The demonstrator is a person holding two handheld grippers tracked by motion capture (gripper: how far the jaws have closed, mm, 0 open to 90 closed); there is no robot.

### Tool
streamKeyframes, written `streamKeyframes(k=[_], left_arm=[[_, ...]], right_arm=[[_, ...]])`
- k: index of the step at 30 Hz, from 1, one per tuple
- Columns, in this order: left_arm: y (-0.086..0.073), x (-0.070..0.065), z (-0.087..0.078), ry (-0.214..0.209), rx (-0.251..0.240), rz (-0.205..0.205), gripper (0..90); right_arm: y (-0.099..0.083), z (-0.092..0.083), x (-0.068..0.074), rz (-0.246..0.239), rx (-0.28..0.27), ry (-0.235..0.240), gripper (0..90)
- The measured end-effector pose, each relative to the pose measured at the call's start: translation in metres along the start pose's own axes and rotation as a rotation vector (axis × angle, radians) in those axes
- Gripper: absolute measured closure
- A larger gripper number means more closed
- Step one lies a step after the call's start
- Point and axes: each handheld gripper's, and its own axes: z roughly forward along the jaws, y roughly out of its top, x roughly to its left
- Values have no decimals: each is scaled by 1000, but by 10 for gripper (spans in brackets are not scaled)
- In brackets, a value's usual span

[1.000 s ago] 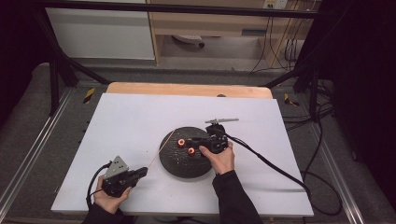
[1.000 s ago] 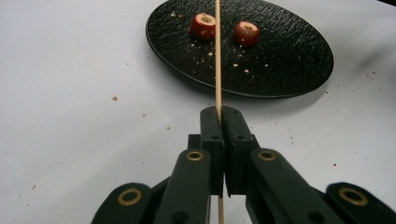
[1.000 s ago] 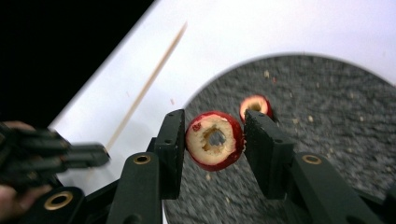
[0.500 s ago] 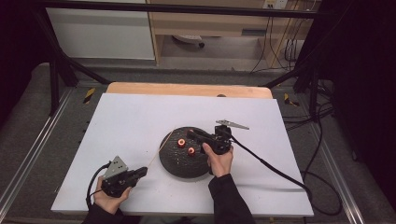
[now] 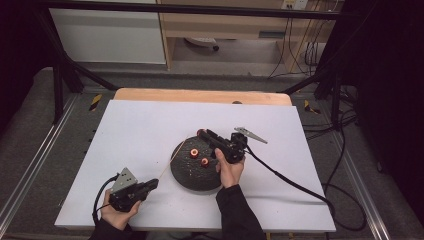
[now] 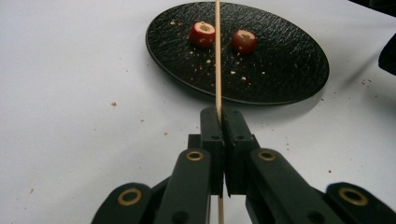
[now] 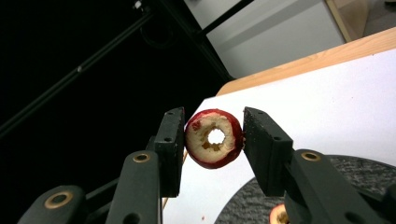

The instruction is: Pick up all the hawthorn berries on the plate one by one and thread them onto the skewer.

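A cored red fruit ring (image 7: 214,138) sits pinched between the pads of my right gripper (image 7: 214,114), its hole facing the camera. In the high view, that right gripper (image 5: 204,134) holds the ring over the far left rim of the round black plate (image 5: 200,180). Two more red fruit pieces (image 5: 194,152) (image 5: 205,161) lie on the plate. My left gripper (image 6: 219,114) is shut on a thin wooden skewer (image 6: 217,56) that points across the plate (image 6: 280,70) between both pieces (image 6: 202,33) (image 6: 244,41). From the left gripper (image 5: 150,186), near the table's front left, the skewer (image 5: 172,160) slants up toward the held ring.
The white table top (image 5: 135,135) has a wooden strip along its far edge (image 5: 200,95). The right gripper's black cable (image 5: 290,182) trails to the right across the table. Crumbs are scattered on the plate and around it. Dark frame bars stand beyond the table.
The right gripper has turned a little, carrying the fruit ring toward the plate's far left rim and the skewer's tip. The left gripper has kept still.
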Motion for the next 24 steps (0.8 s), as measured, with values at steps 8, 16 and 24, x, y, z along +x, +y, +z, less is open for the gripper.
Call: streamKeyframes(k=[8, 16, 24], left_arm=[[0, -3, 2, -1, -3, -5, 879], [1, -6, 5, -4, -15, -23, 878], [3, -11, 10, -8, -21, -31, 878]], right_arm=[[-5, 7, -4, 15, -62, -7, 602], [-7, 13, -7, 45, -128, -6, 602], [-11, 20, -3, 45, -160, 4, 602]])
